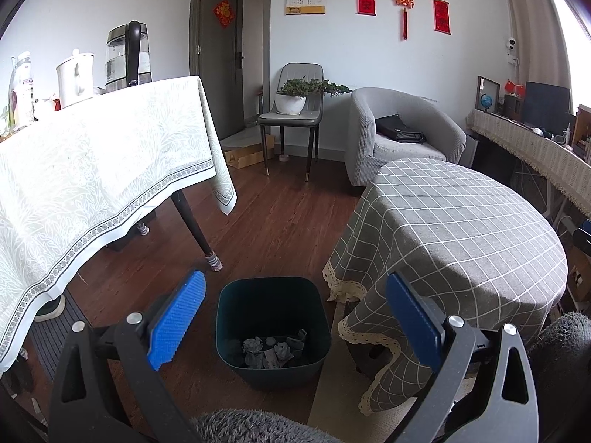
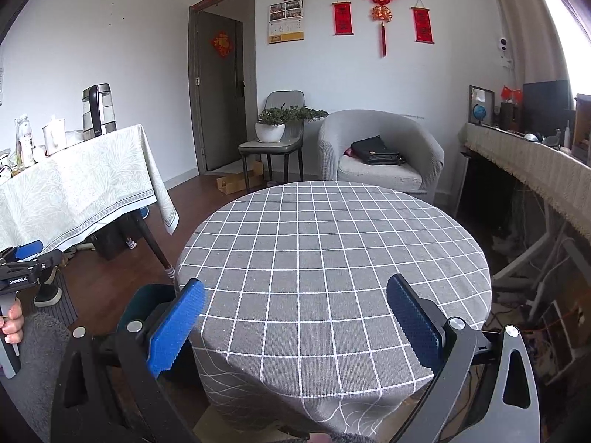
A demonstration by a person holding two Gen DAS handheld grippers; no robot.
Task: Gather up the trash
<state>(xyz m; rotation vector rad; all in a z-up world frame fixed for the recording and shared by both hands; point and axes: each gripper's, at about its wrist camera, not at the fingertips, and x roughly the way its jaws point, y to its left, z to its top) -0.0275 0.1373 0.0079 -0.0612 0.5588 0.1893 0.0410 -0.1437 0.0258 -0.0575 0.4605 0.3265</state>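
Note:
A dark green bin (image 1: 272,326) stands on the wooden floor beside the round table, with several crumpled grey scraps (image 1: 275,350) at its bottom. My left gripper (image 1: 295,313) hangs open above the bin, holding nothing between its blue pads (image 1: 176,323). In the right wrist view my right gripper (image 2: 297,319) is open and holds nothing, low over the near edge of the round table with the grey checked cloth (image 2: 332,251). Part of the bin (image 2: 146,304) shows behind its left finger. The left gripper (image 2: 22,258) appears at the far left, held by a hand (image 2: 11,326).
A table with a pale patterned cloth (image 1: 92,170) stands at left, carrying a kettle (image 1: 127,55) and bottles. Its dark leg (image 1: 194,227) is near the bin. A grey armchair (image 1: 399,136), a chair with a potted plant (image 1: 291,99), and a long sideboard (image 1: 535,147) line the back and right.

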